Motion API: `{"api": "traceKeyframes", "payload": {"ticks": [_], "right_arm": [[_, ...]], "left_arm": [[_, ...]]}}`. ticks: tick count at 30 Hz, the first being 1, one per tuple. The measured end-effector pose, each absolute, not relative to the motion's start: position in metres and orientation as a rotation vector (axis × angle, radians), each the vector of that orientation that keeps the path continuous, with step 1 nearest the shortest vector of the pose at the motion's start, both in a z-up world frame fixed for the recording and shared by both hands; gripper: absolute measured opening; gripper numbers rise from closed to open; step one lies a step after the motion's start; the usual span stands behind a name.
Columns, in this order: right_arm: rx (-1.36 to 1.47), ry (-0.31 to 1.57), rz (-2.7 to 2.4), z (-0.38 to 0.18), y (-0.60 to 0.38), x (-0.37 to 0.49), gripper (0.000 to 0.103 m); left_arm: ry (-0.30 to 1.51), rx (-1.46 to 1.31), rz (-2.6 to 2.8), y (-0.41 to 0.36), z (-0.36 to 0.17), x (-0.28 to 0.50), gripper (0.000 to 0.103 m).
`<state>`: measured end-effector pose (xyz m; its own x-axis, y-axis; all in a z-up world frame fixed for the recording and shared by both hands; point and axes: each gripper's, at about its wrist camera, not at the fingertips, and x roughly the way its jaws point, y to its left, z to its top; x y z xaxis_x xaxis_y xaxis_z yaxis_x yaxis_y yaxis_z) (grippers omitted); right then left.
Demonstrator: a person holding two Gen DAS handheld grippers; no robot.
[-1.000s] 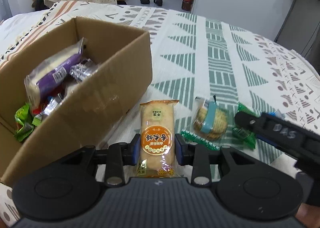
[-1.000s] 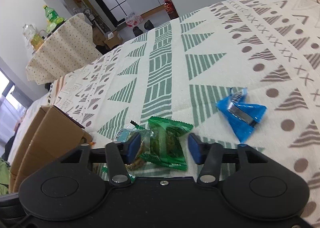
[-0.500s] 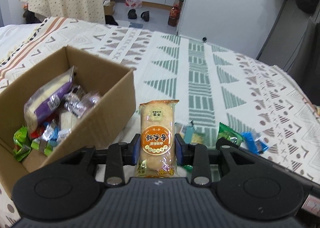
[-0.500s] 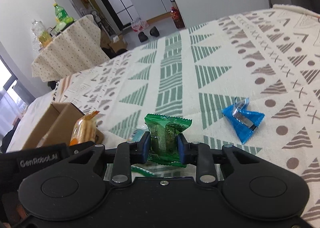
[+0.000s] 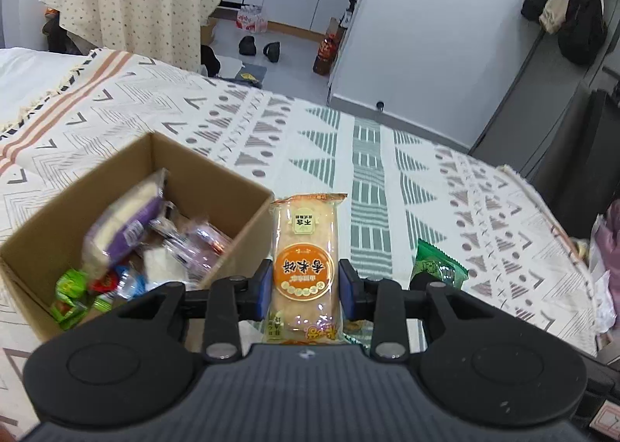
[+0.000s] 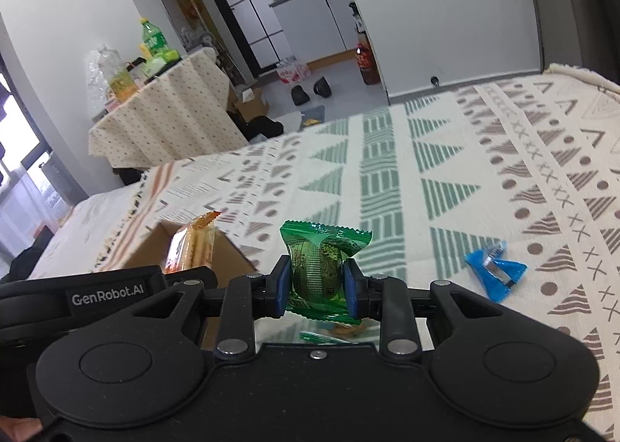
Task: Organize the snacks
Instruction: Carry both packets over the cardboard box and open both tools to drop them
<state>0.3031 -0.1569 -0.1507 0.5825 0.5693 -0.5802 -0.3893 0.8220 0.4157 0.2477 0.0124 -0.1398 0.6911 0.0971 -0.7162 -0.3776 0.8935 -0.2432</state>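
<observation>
The left gripper [image 5: 303, 283] clamps an orange rice cracker packet [image 5: 303, 267] with Chinese lettering, just right of the cardboard box [image 5: 217, 186]. The right gripper [image 6: 316, 289] pinches a green snack packet [image 6: 317, 267], right of the box; "GenRobot.AI" shows on the left gripper's casing.

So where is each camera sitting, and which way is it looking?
Left wrist: on the left gripper, looking along it at the orange rice cracker pack it holds, cardboard box to its left.
Right wrist: on the right gripper, facing across the patterned cloth, holding the green packet; a fingertip shows bottom-left.
Shared: box, both snacks.
</observation>
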Motion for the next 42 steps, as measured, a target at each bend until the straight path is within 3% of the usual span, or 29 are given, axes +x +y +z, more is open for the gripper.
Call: {"api": "traceKeyframes", "payload": {"ticks": [22,42], "right_arm": [[0.195,0.692,0.660,-0.087,-0.105,0.251,0.028],[0.107,0.731,0.697,-0.088,-0.039,0.235,0.028]], "left_arm": [[0.670,-0.521,0.352,0.075,-0.084,0.182,0.034],[0.720,-0.716,0.363,0.145,-0.104,0.168,0.034]]}}
